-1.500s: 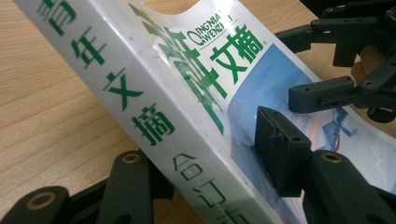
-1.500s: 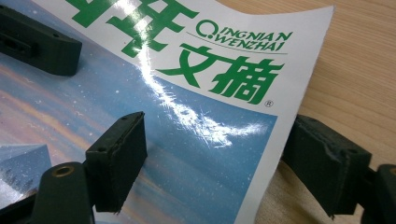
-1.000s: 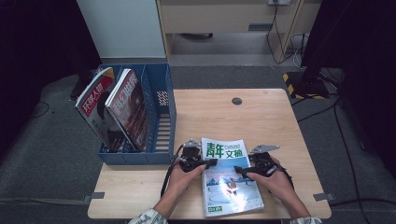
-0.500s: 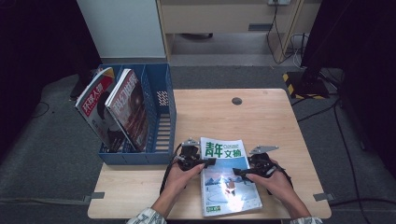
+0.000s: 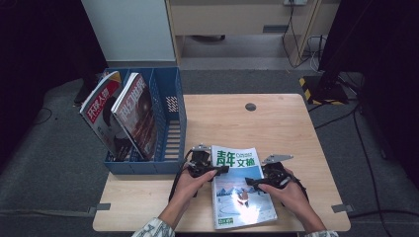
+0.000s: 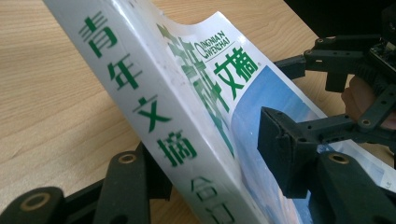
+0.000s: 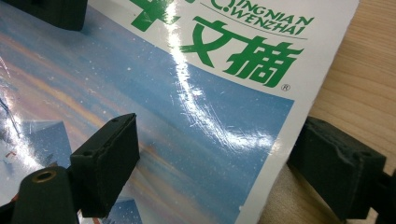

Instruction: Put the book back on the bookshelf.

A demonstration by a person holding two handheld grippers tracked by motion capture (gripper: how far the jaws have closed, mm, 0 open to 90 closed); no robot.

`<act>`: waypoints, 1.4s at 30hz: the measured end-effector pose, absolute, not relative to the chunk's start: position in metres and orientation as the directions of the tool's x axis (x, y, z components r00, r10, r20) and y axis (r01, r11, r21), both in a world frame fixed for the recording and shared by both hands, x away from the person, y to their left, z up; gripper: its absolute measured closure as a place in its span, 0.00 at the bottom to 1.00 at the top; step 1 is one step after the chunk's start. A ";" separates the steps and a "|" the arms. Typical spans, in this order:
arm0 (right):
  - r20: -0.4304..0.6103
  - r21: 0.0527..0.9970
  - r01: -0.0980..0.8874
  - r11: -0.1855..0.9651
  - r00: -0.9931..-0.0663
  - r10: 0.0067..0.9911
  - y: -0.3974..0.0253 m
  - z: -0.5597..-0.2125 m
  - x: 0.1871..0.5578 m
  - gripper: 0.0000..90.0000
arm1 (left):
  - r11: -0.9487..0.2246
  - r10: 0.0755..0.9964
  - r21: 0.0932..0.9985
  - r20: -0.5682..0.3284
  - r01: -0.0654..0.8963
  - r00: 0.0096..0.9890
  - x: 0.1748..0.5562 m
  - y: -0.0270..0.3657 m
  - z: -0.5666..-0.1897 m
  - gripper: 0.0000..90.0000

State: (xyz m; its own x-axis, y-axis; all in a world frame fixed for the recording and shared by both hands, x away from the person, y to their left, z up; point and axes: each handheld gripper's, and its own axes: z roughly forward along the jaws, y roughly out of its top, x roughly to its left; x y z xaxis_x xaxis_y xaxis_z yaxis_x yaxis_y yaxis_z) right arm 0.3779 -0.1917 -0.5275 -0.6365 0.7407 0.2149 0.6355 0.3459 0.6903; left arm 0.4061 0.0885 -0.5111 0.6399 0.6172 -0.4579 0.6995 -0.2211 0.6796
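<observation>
While the glossy white-and-blue magazine with green lettering sits between our tongs, spine edge tilted up off the pale wooden table, we should close evenly: left gripper straddles the thick spine, right gripper straddles the opposite edge (both gaping, not yet clamped). Slick cover, floppy pages.

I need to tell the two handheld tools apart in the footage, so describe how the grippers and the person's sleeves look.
Both are black, skeletal linkage frames with brass-coloured pivot rivets and blocky black jaw pads. The left gripper trails a black cable looping toward the table edge. The right gripper carries a grey three-cornered plate on top. The person's sleeve is light with a darker pattern.
</observation>
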 end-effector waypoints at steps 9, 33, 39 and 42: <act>0.223 0.690 0.638 0.341 -0.637 0.738 -0.192 -0.528 0.377 0.18 | -0.229 0.613 0.670 -0.464 0.706 0.639 0.414 0.084 -0.512 0.54; 0.182 0.711 0.605 0.359 -0.652 0.736 -0.189 -0.527 0.375 0.18 | -0.163 0.592 0.603 -0.573 0.781 0.566 0.427 0.071 -0.521 0.44; 0.175 0.709 0.603 0.367 -0.654 0.736 -0.189 -0.527 0.375 0.17 | -0.131 0.606 0.581 -0.594 0.803 0.529 0.426 0.075 -0.518 0.59; 0.171 0.709 0.602 0.368 -0.653 0.737 -0.188 -0.526 0.375 0.16 | -0.125 0.617 0.588 -0.584 0.799 0.527 0.424 0.077 -0.513 0.65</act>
